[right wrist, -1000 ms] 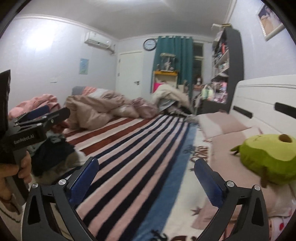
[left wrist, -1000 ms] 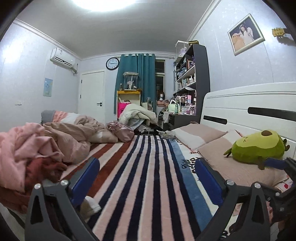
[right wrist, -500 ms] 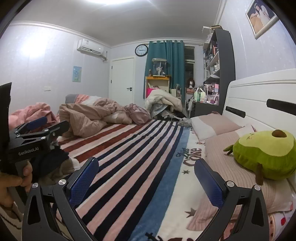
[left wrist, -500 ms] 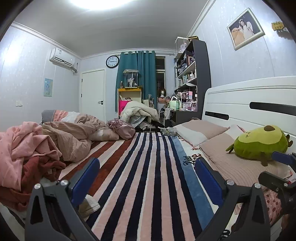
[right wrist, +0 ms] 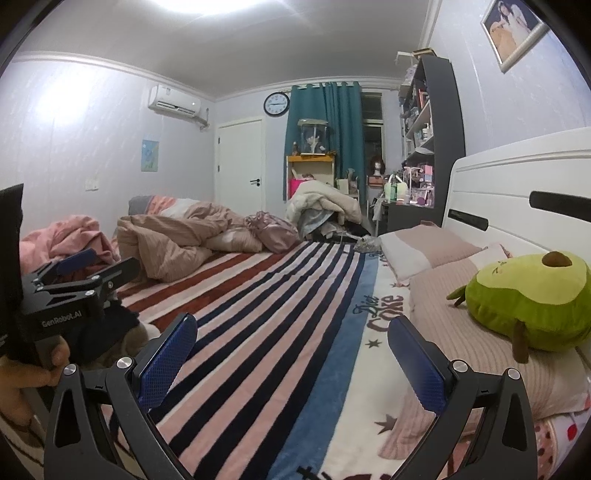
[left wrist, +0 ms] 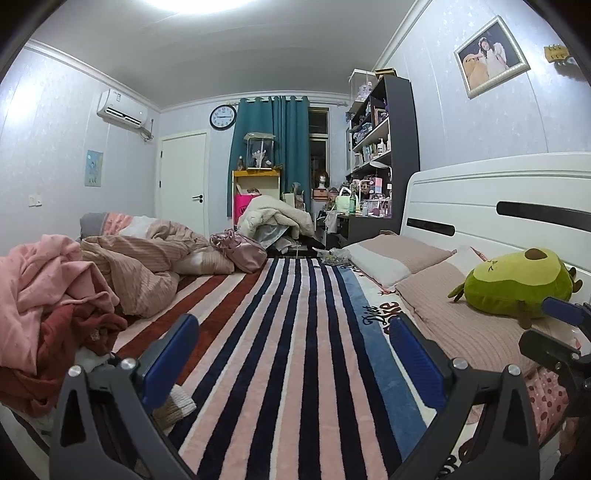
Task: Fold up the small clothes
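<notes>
Pale lilac walls (left wrist: pixel 436 122) meet a white ceiling lit by a bright overhead lamp (left wrist: pixel 207 3). A white door (left wrist: pixel 183 177), round black-rimmed wall clock (left wrist: pixel 223 117) and teal curtain (left wrist: pixel 271 155) fill the far end. A white air conditioner (left wrist: pixel 122 109) hangs left; a tall dark cluttered bookshelf (left wrist: pixel 400 155) stands beside the white slatted headboard (left wrist: pixel 498 206).

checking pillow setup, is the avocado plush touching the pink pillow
Touching: the right wrist view shows the avocado plush lying on the pink pillow, no gap beneath.

Both grippers' fingers (left wrist: pixel 168 354) wide apart
</notes>
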The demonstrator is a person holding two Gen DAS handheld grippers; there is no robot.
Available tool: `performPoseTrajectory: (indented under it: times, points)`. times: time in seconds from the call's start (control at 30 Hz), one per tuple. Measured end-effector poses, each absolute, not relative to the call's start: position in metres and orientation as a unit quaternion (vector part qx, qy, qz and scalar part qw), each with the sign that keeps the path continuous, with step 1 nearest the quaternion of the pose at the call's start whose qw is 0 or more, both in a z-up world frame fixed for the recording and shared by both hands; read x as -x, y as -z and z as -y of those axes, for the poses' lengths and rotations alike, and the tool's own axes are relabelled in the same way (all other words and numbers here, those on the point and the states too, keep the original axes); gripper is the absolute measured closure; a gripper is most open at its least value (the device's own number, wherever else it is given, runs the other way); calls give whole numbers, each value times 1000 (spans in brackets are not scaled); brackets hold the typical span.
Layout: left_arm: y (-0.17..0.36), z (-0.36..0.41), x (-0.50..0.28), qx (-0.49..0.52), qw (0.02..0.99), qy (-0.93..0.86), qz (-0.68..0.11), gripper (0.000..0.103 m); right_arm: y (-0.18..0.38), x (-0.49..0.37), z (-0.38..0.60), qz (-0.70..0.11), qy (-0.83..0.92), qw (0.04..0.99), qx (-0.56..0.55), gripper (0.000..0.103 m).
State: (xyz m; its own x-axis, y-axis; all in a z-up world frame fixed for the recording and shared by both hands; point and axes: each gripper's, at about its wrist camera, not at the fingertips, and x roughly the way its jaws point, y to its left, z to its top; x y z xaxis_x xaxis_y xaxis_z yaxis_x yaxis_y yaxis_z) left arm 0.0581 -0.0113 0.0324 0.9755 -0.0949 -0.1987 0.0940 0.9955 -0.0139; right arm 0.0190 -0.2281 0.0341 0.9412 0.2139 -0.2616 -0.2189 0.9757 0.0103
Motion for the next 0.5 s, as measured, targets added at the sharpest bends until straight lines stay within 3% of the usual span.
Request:
performPoseTrajectory:
  times: [0.5]
  points:
    - [-31, 13, -59, -10, 994, 47, -103, 1, -34, -15, 230, -132, -97, 986, -4, 0]
